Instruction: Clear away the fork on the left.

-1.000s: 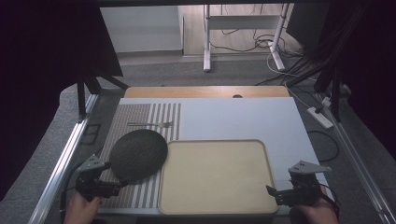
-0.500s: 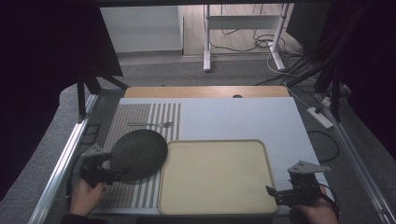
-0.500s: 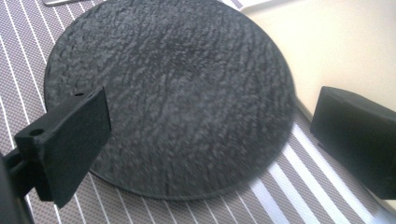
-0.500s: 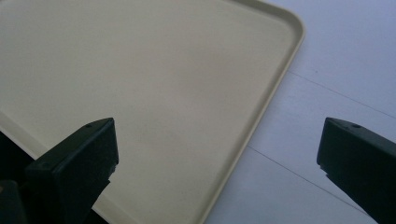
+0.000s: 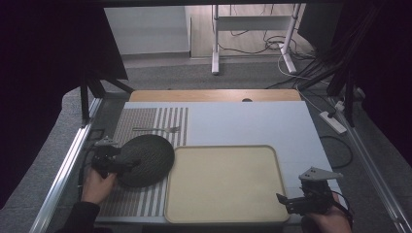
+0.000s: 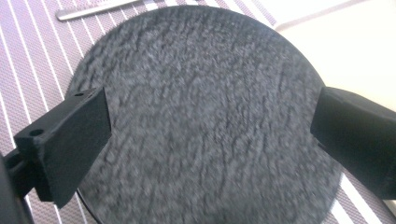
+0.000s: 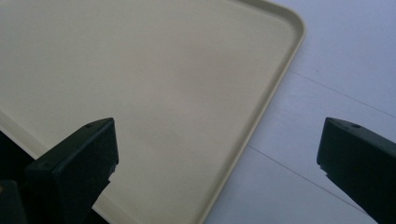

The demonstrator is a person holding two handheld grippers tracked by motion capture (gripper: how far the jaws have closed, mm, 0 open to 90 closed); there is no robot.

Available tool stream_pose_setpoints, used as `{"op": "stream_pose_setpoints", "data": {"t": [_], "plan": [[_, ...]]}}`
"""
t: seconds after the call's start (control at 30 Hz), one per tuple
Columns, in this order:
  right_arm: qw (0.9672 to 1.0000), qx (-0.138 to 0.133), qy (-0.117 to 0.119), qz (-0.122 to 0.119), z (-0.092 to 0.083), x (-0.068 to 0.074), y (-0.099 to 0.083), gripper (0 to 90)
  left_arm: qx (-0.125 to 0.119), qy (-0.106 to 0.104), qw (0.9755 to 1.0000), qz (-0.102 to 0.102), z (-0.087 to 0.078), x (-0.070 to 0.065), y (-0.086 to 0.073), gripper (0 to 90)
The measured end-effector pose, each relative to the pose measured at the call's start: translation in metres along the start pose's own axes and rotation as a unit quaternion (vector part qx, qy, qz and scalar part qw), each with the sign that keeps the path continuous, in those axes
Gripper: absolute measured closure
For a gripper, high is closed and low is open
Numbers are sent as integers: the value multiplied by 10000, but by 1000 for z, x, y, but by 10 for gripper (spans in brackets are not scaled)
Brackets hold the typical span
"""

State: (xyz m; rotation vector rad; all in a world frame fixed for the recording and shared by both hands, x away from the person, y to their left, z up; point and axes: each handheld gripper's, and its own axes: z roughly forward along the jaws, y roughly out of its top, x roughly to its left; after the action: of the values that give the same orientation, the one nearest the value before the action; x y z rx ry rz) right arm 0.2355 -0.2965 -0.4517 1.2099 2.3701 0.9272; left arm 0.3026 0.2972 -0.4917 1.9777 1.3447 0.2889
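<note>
A dark round textured plate (image 5: 144,159) (image 6: 205,112) lies on the striped placemat (image 5: 160,121), its right edge against the beige tray (image 5: 223,182) (image 7: 140,84). My left gripper (image 5: 124,165) (image 6: 210,135) is open at the plate's left rim, one jaw on each side of it in the left gripper view. At the tray's near right corner my right gripper (image 5: 286,201) (image 7: 215,163) is open, jaws wide apart above the tray's edge, holding nothing. A metal fork (image 5: 156,129) (image 6: 93,9) lies on the placemat beyond the plate.
The tray sits on a pale blue-grey table cover (image 5: 252,121) (image 7: 345,56). A wooden board edge (image 5: 214,95) runs along the far side. Metal frame rails (image 5: 68,165) flank the table. A power strip (image 5: 333,122) lies on the floor at right.
My left gripper has moved forward and to the right, from the table's near left edge up to the plate's left rim. The right gripper has stayed in place.
</note>
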Motion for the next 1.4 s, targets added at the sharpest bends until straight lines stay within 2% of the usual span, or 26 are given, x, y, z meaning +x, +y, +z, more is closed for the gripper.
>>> {"op": "stream_pose_setpoints", "data": {"t": [0.1, 0.23, 0.37, 0.5, 0.67, 0.9, 1.07, 1.23, 1.33, 1.4], "plan": [[10000, -1, 1, 0, 0, 0, 0, 0, 169, 156, 9996, 178, 6, 4, 7, 0], [10000, -1, 5, -7, 0, 0, 0, 0, 211, 187, 9994, 213, 14, 11, 15, 0], [10000, 4, 1, -12, 0, 0, 0, 0, 164, 152, 9997, 58, 19, 18, 22, 0], [10000, 9, -1, -9, 0, 0, 0, 0, 223, 161, 9996, -70, 26, 28, 31, 0], [10000, 13, 2, -13, 0, 0, 0, 0, 172, 215, 9996, -66, 31, 33, 39, 0], [10000, 8, 4, -14, 0, 0, 0, 0, 289, 278, 9991, -94, 45, 41, 56, 0], [10000, 9, 8, -12, 0, 0, 0, 0, 390, 396, 9984, -41, 53, 45, 61, 0], [10000, 13, 7, -20, 0, 0, 0, 0, 426, 366, 9984, -114, 58, 51, 67, 0], [10000, 19, 3, -19, 1, 0, 0, 0, 447, 475, 9977, -181, 61, 53, 71, 0], [10000, 21, 1, -20, 0, 0, 0, 0, 447, 401, 9978, -282, 63, 56, 75, 0]]}}
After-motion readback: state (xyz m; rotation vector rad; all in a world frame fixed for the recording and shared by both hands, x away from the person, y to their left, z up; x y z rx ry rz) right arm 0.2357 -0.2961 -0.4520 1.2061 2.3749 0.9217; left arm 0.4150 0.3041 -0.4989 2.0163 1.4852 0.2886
